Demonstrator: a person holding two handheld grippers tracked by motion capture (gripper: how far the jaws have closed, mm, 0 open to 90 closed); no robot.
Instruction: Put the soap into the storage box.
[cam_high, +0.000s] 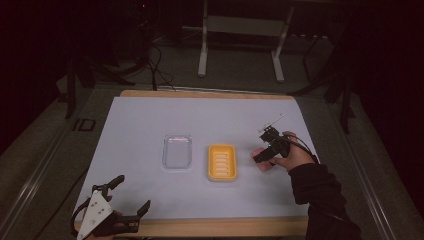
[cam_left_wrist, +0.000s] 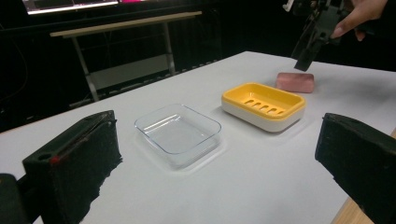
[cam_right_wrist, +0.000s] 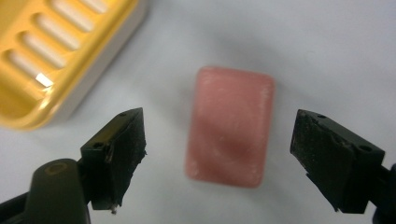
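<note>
Where soap (cam_right_wrist: 229, 127) lies: lengthwise toward claw (cam_right_wrist: 219, 158).

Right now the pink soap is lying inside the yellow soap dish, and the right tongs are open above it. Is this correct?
Not quite. The pink soap lies on the table beside the yellow soap dish, not inside it, as the right gripper view shows. The right tongs are indeed open above it.

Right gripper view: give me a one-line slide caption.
Right gripper hovers open above the pink soap bar on the white table, beside the yellow soap dish.
</note>
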